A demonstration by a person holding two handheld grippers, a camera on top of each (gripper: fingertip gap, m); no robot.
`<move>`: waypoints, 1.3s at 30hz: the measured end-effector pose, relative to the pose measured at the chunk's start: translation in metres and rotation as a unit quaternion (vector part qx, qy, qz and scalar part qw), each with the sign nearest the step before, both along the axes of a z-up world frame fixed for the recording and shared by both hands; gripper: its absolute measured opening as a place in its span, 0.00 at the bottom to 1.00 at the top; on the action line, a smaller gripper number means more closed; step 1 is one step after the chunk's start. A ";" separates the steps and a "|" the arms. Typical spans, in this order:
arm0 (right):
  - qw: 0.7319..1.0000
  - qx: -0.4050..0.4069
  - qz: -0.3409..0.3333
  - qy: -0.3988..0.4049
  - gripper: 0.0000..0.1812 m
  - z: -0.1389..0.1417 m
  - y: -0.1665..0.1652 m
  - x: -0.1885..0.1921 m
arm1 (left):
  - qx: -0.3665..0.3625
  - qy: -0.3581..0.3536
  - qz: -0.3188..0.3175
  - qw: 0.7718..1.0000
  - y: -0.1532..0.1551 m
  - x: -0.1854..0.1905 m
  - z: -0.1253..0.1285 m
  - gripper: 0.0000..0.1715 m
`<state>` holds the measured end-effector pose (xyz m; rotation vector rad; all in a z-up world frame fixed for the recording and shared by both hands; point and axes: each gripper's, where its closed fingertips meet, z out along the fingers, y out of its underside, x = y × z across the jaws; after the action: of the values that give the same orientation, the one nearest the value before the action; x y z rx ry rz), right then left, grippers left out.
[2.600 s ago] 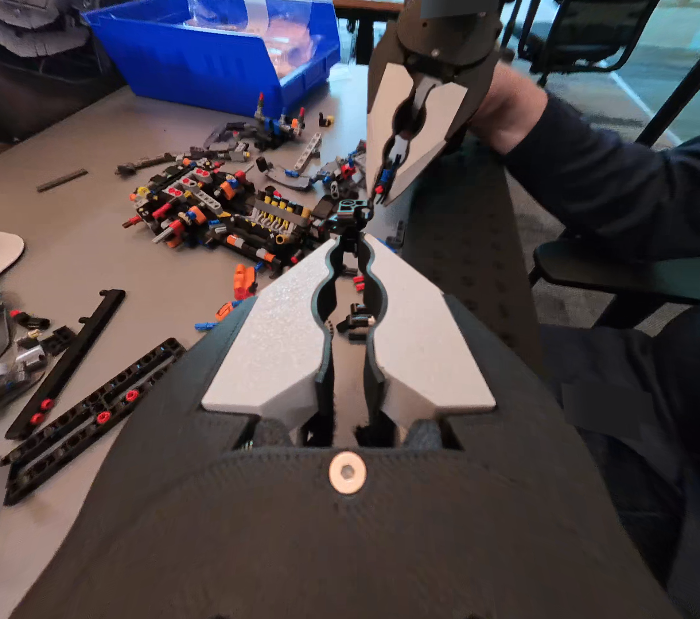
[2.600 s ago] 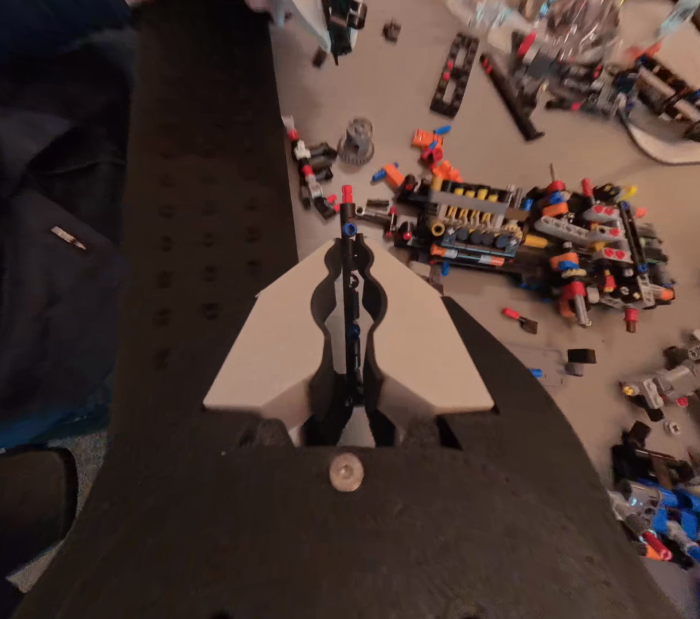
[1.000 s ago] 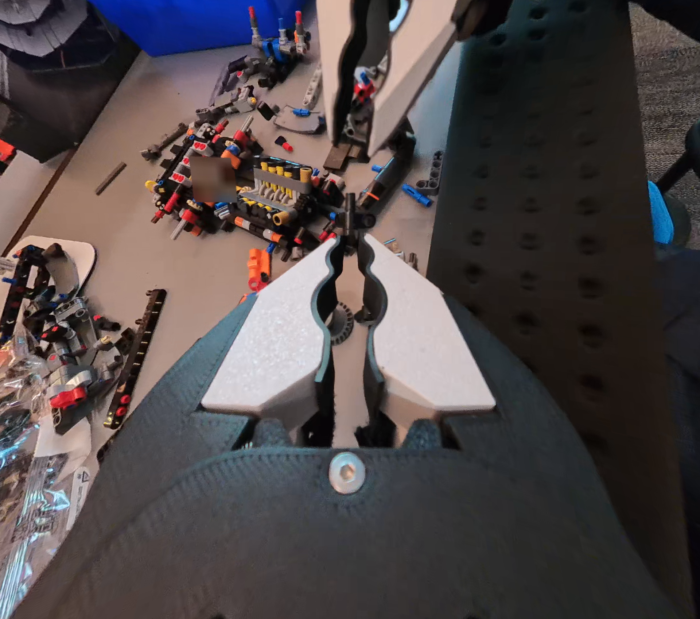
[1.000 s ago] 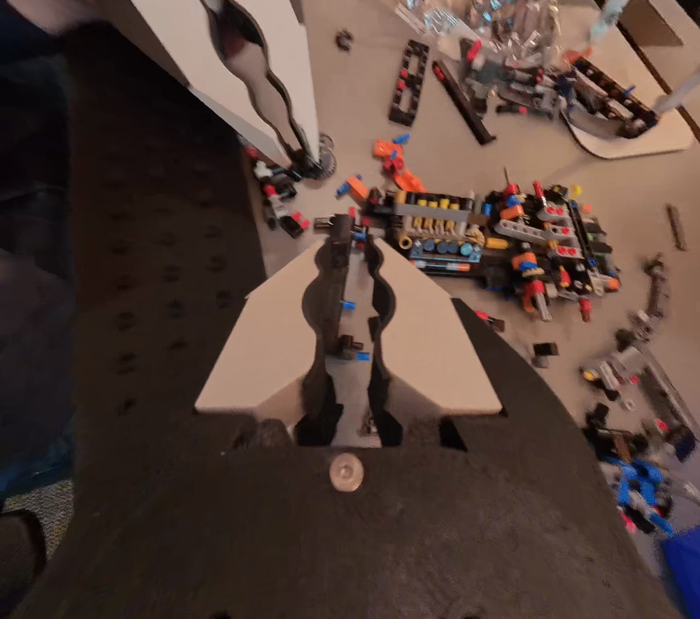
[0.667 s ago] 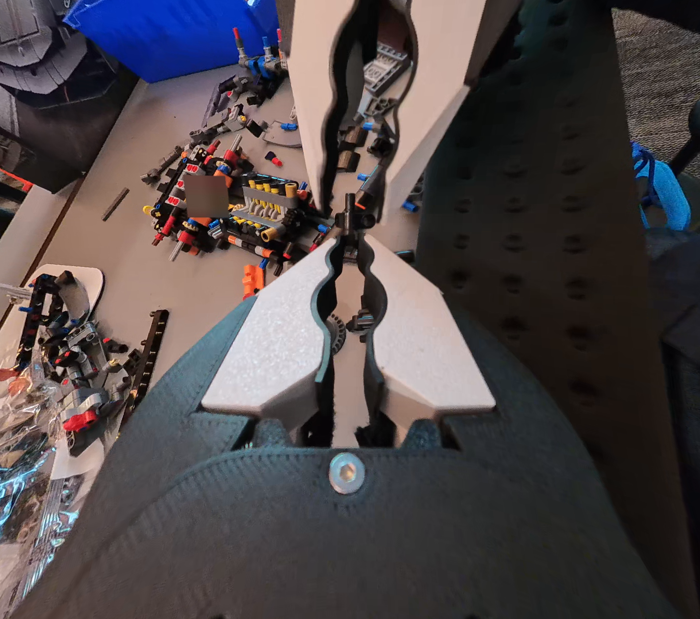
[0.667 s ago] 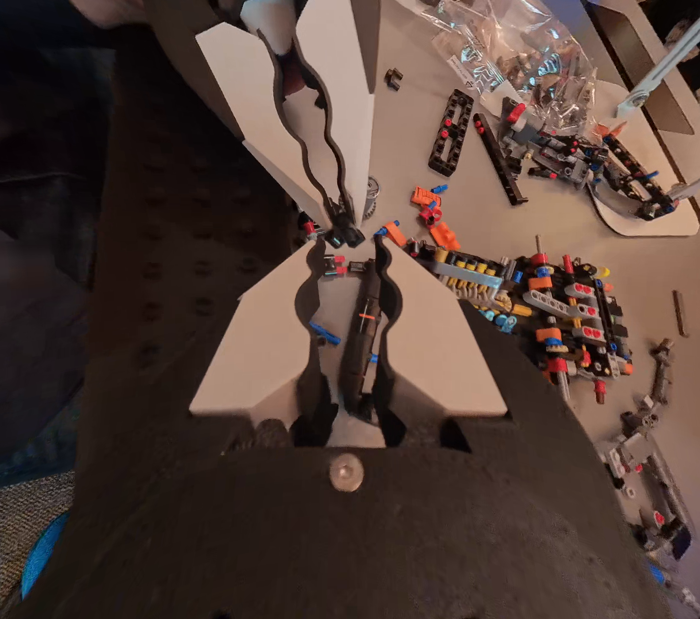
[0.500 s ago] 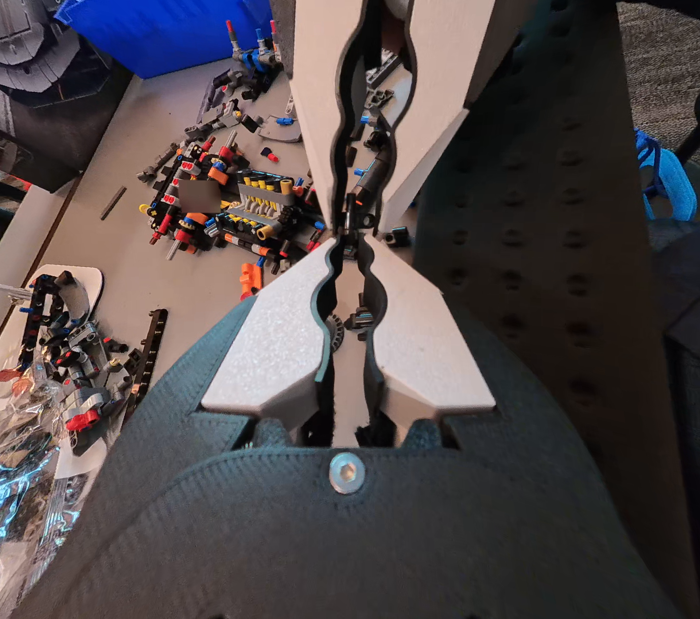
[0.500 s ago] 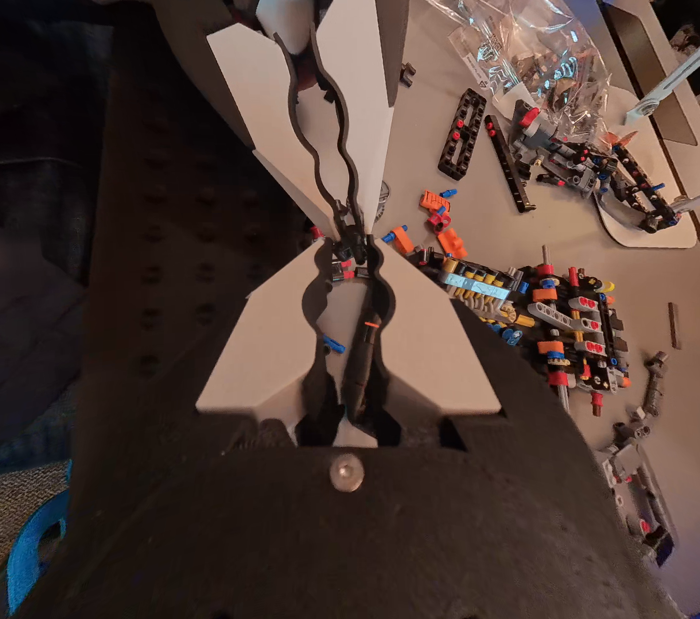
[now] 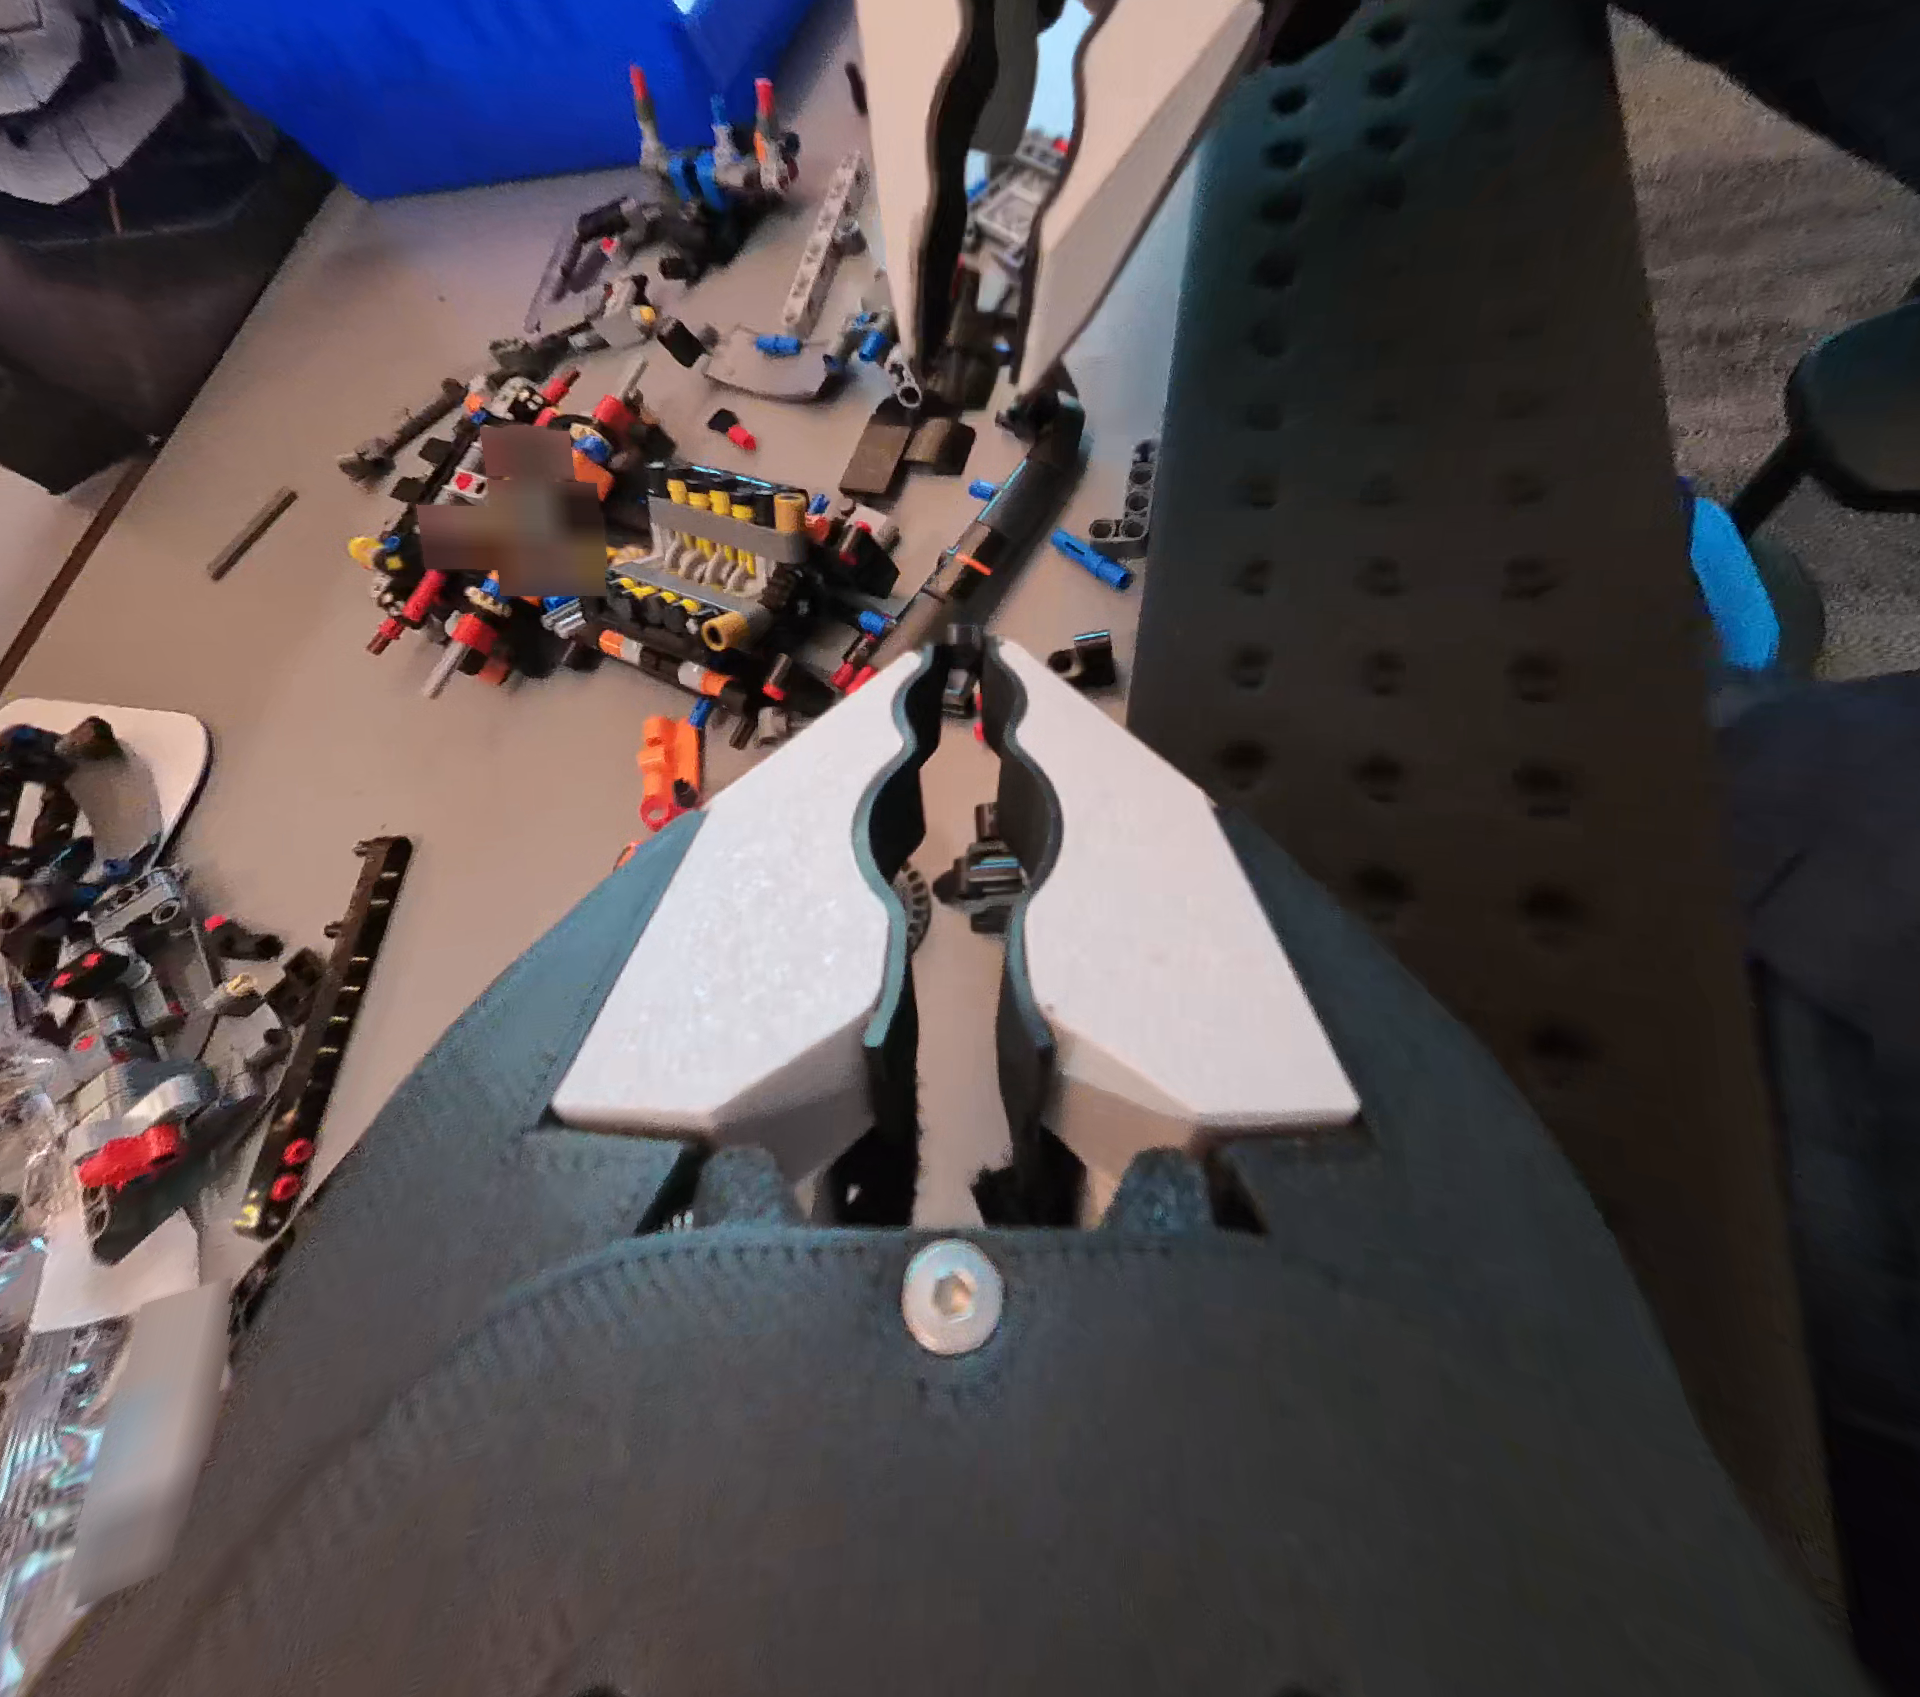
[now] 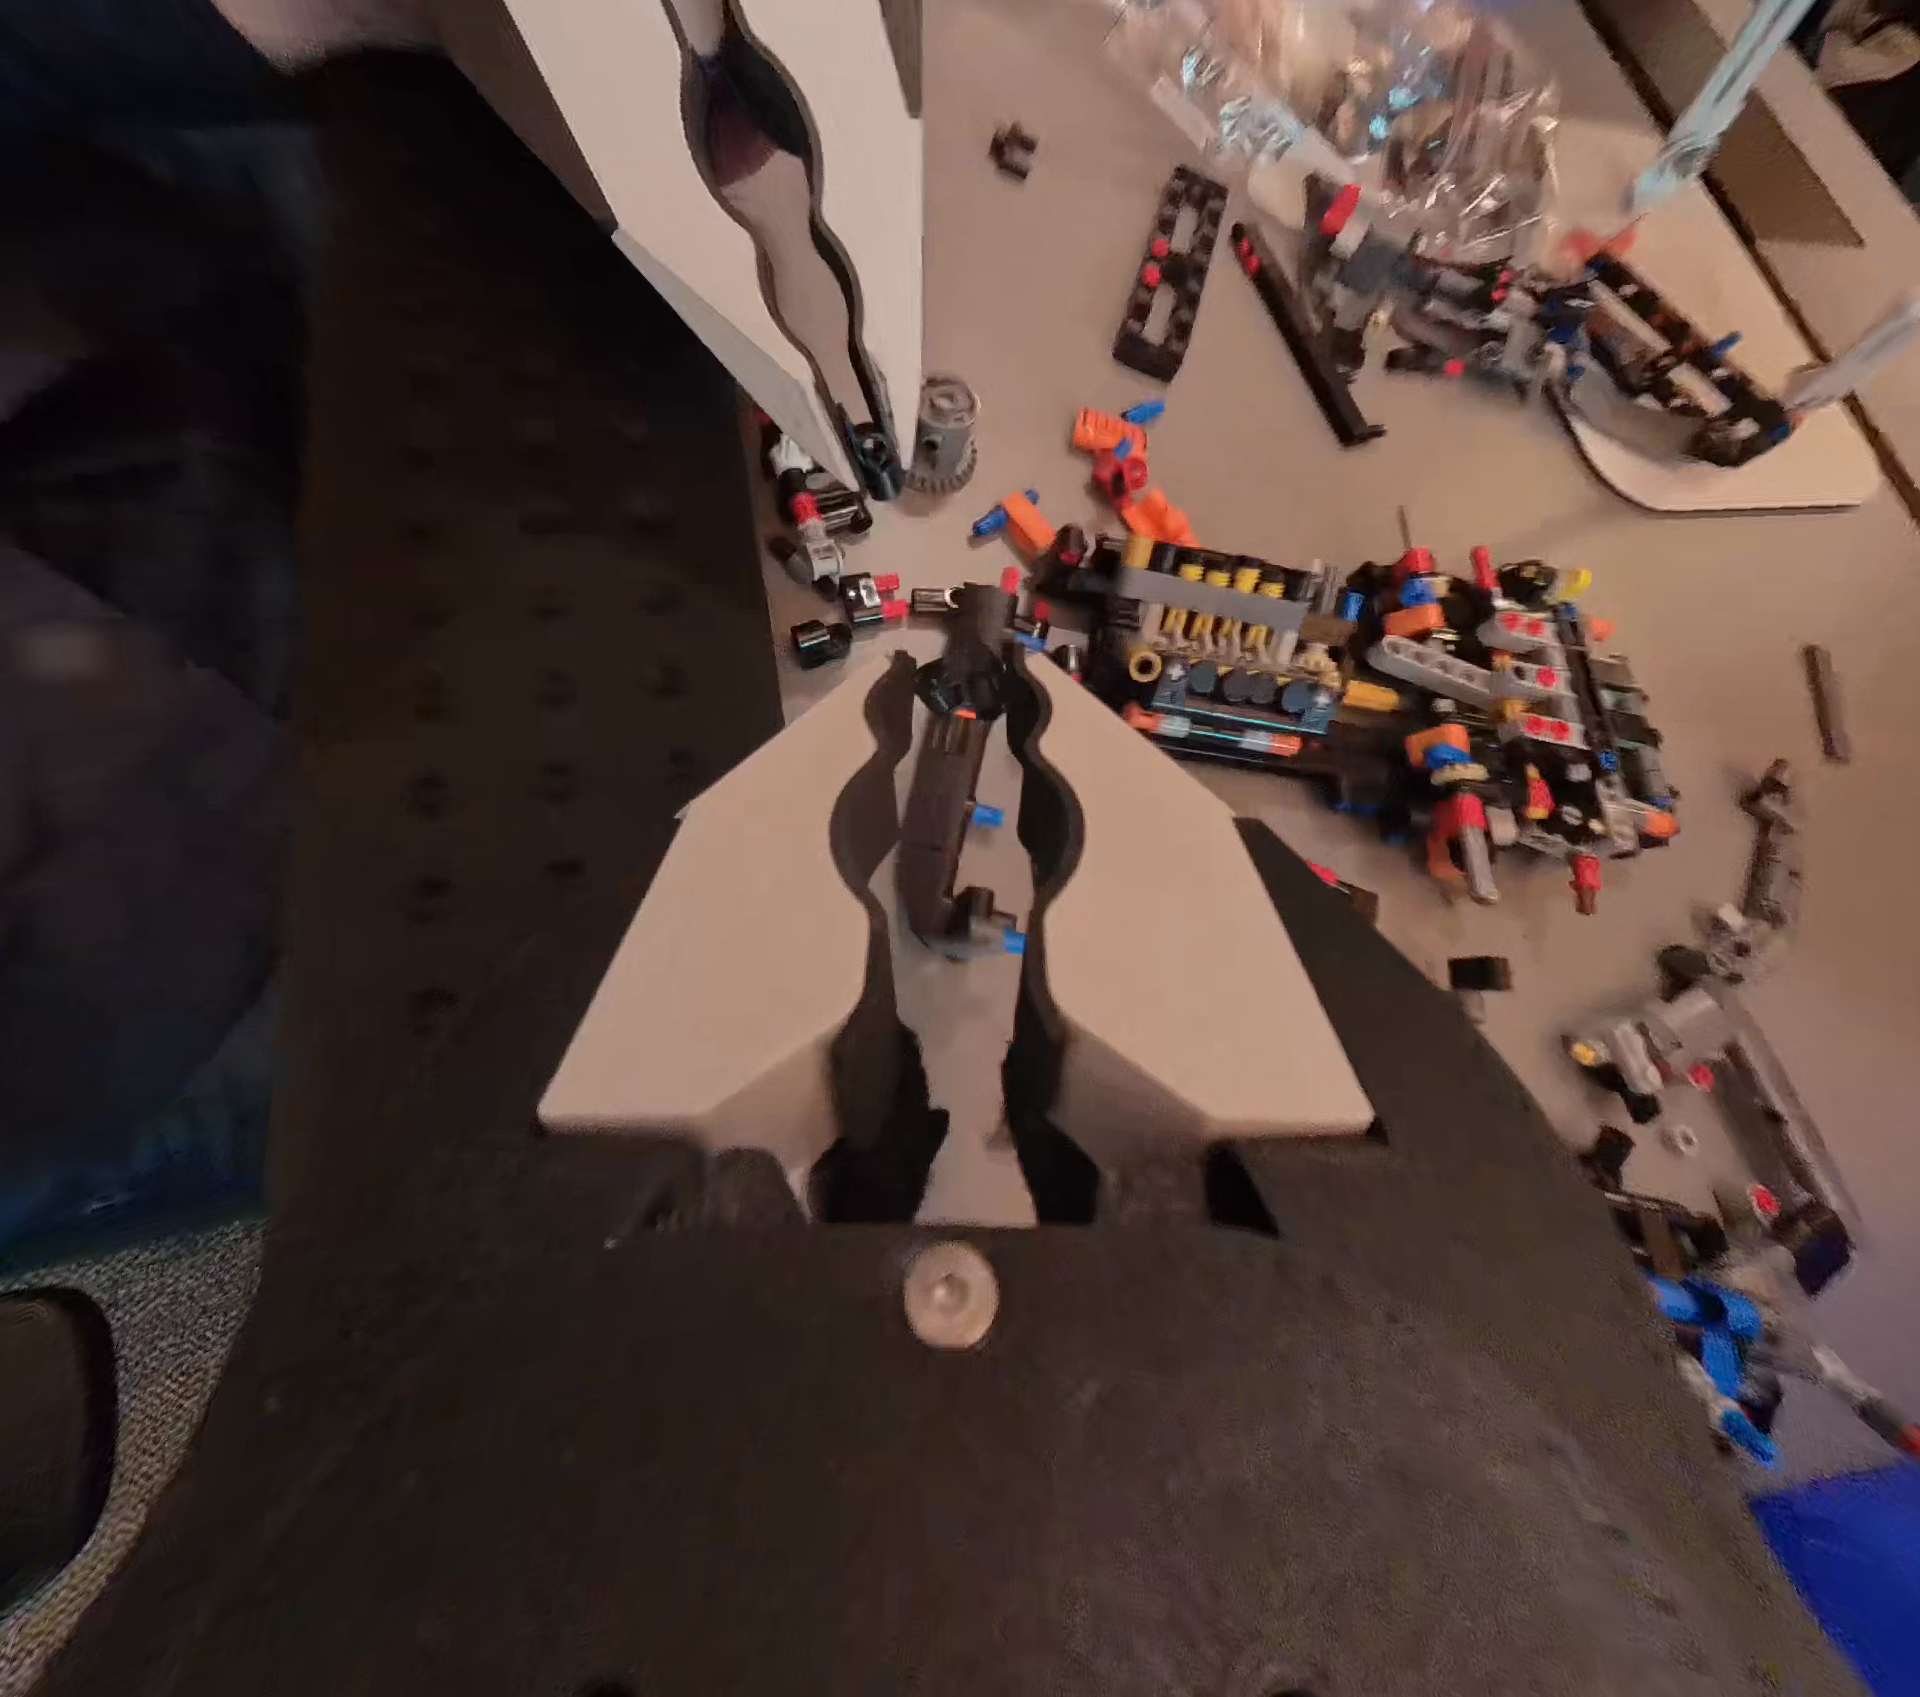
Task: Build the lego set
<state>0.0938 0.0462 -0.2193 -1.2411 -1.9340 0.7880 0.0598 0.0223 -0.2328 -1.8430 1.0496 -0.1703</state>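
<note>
Most of the set: judged unbuilt. Loose pieces are scattered over the grey surface (image 9: pixel 312 774), and more are kept in clear bags (image 10: pixel 1351 16).
Done so far: one chassis block (image 9: pixel 717 546) is seen assembled near the middle of the surface, with a grey engine bank, yellow pistons and red, orange and blue pins. A smaller sub-assembly (image 10: pixel 1662 380) is laid on a white board farther off.
Left claw (image 9: pixel 961 660): clenched on a small black connector (image 9: pixel 961 641), which is pinched at the very tips near the surface edge.
Right claw (image 10: pixel 961 660): released; nothing is gripped and a gap is left between the jaws.
Black rod (image 10: pixel 940 795): laid flat on the surface beneath the right claw, just beside the chassis block, and seen through the gap.
Left to do: the connector is judged to be meant for the rod, a joint not yet made. After that, the many loose parts and the bagged ones remain to be fitted.
Materials: hard, glossy plastic for the pieces. The claw fingers are pale, matt and grainy, with dark wavy inner edges, and the claw bodies are ribbed and dark.
Shapes: a long holed black beam (image 9: pixel 332 1003), a ladder-like black frame (image 10: pixel 1169 286), a toothed grey gear (image 10: pixel 945 442) and stubby orange pieces (image 9: pixel 665 754).
Blue bin (image 9: pixel 436 16): smooth-walled and set at the far edge, with clear film inside.
Perforated panel (image 9: pixel 1403 504): dark, dotted with rows of holes, and run along the near edge.
</note>
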 end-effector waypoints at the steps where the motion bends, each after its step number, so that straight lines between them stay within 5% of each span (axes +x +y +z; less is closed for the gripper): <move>1: 1.000 0.001 0.004 -0.003 0.09 -0.005 -0.002 -0.003 | -0.003 0.004 0.004 1.000 0.002 -0.001 -0.002 0.03; 5: 1.000 -0.007 0.016 0.016 0.09 0.005 -0.008 -0.006 | -0.003 0.004 0.038 0.999 0.011 -0.014 -0.004 0.03; 11: 1.000 -0.011 0.016 0.024 0.09 0.007 -0.009 -0.008 | 0.002 0.048 0.088 0.995 0.022 -0.028 -0.013 0.27; 19: 0.975 -0.216 0.019 0.046 0.09 0.026 -0.026 -0.028 | 0.153 0.100 0.058 0.981 0.017 0.008 0.024 0.26; 23: 0.967 -0.251 0.007 0.035 0.09 0.021 -0.023 -0.028 | 0.200 0.148 0.062 0.967 0.019 0.018 0.030 0.11; 39: 0.939 -0.342 -0.007 0.039 0.15 0.027 -0.012 -0.022 | 0.201 0.119 0.067 0.970 0.018 0.016 0.036 0.07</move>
<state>0.0722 0.0342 -0.1921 -1.5772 -1.6241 1.5614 0.0753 0.0406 -0.1968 -1.5778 1.0283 0.3323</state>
